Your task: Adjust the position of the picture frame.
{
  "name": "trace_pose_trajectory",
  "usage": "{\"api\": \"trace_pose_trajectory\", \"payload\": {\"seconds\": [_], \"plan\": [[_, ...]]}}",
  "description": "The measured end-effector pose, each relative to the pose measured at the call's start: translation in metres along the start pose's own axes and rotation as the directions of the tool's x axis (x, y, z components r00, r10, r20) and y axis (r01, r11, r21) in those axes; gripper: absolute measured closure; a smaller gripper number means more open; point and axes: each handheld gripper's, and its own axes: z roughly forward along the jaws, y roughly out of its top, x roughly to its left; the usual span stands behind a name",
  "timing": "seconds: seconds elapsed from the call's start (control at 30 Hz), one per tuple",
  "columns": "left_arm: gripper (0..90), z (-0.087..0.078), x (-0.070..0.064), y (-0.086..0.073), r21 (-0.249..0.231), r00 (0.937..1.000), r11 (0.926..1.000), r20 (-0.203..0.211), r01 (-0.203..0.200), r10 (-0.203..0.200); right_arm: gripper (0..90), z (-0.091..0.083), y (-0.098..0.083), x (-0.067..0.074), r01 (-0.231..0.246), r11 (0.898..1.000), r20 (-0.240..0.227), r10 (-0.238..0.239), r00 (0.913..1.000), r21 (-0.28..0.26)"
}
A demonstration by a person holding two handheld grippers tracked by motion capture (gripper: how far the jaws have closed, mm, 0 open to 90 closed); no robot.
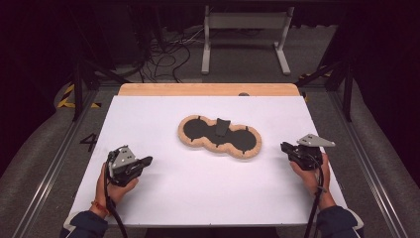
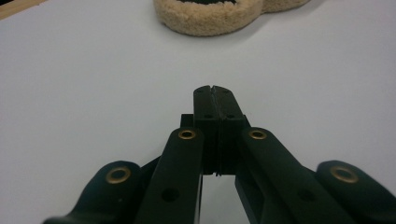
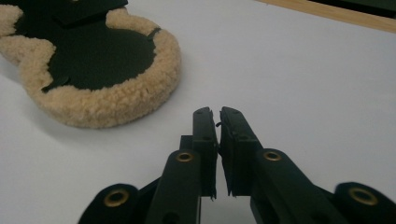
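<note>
High view: both grippers idle, pad at centre

Your left gripper [image 1: 148, 160] and right gripper [image 1: 283, 147] have jaws pressed together, empty. The tan fleece-rimmed, black-faced three-lobed pad [image 1: 220, 137] lies on the white table [image 1: 198, 188] btwn them, well apart from each.

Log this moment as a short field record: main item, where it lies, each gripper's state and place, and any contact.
item: fleece-edged black pad, two round lobes joined, a small black flap at its middle
surface: white table top, wooden strip along the far edge
item place: lying flat, centre of the table
left gripper: shut, nothing between the jaws, near left of the pad
right gripper: shut, nothing between the jaws, right of the pad
contact: neither gripper touches the pad
</note>
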Motion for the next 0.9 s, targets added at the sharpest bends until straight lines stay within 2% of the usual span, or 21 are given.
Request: {"api": "trace_pose_trajectory", "payload": {"seconds": [0.1, 0.2, 0.43, 0.5, 0.67, 0.73, 0.9], "plan": [[89.8, 0.013, 0.003, 0.011, 0.010, 1.0000, 1.0000, 0.008, 0.002, -0.002, 90.0, 0.011, 0.010, 0.002, 0.017, 1.000, -0.001, -0.017, 0.9999, -0.003], [89.8, 0.026, 0.005, 0.022, 0.013, 0.9997, 0.9998, 0.022, 0.012, -0.012, 90.0, 0.024, 0.019, 0.001, -0.006, 1.000, -0.014, 0.006, 0.9999, 0.006], [89.8, 0.056, 0.001, 0.042, 0.032, 0.9985, 0.9994, 0.054, -0.013, 0.011, 90.0, 0.056, 0.036, 0.001, -0.012, 0.998, -0.018, 0.013, 0.9998, 0.059], [89.9, 0.064, 0.001, 0.045, 0.038, 0.9975, 0.9993, 0.071, -0.006, 0.003, 90.0, 0.065, 0.040, 0.002, 0.003, 0.997, -0.014, -0.002, 0.9999, 0.077], [89.9, 0.081, -0.001, 0.050, 0.058, 0.9959, 0.9982, 0.089, 0.010, -0.015, 90.0, 0.084, 0.046, 0.008, 0.005, 0.994, -0.025, -0.002, 0.9997, 0.110], [89.8, 0.087, -0.003, 0.051, 0.069, 0.9950, 0.9976, 0.099, -0.001, -0.006, 90.0, 0.091, 0.047, 0.011, 0.018, 0.992, -0.038, -0.014, 0.9992, 0.123], [89.8, 0.095, -0.007, 0.051, 0.097, 0.9938, 0.9950, 0.110, -0.024, 0.014, 90.0, 0.097, 0.050, 0.011, 0.008, 0.991, -0.056, -0.001, 0.9984, 0.137]]}}
